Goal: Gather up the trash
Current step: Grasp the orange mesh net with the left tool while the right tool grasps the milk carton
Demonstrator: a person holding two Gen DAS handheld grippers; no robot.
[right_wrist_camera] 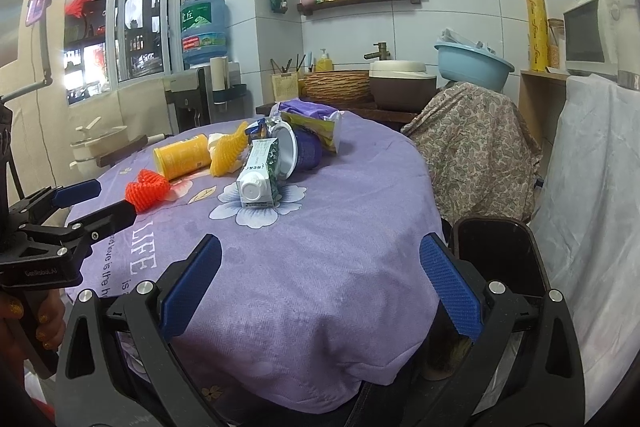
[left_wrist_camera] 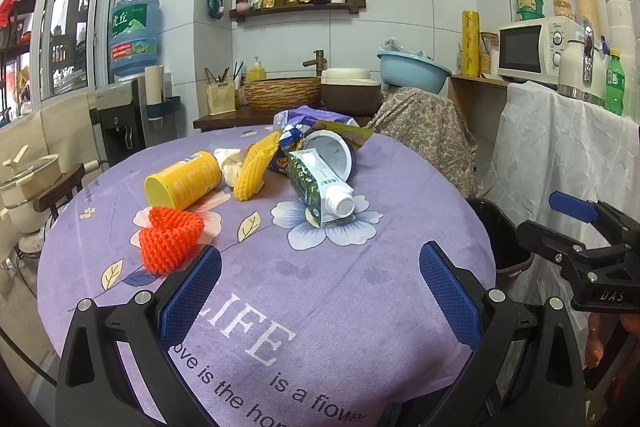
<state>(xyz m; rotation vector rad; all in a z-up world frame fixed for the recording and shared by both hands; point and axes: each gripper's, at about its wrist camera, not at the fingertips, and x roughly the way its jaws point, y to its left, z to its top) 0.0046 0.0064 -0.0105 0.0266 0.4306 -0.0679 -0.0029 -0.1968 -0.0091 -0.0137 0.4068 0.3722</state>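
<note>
The round table under its purple cloth (left_wrist_camera: 340, 307) fills the space ahead of both grippers. A dark trash bin (right_wrist_camera: 500, 255) stands just off its edge, right beside the right gripper (right_wrist_camera: 320, 291). That gripper is held level over the near rim, fingers spread wide and empty. The left gripper (left_wrist_camera: 320, 291) is posed the same way — wide apart, holding nothing. Ahead of it lie a green carton (left_wrist_camera: 320, 183), a yellow can (left_wrist_camera: 184, 179) to its left, and — nearest its left finger — orange foam netting (left_wrist_camera: 170, 239).

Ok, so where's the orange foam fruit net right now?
The orange foam net lies on the purple tablecloth at the table's left, just in front of the tipped yellow can, beyond the left gripper.
</note>
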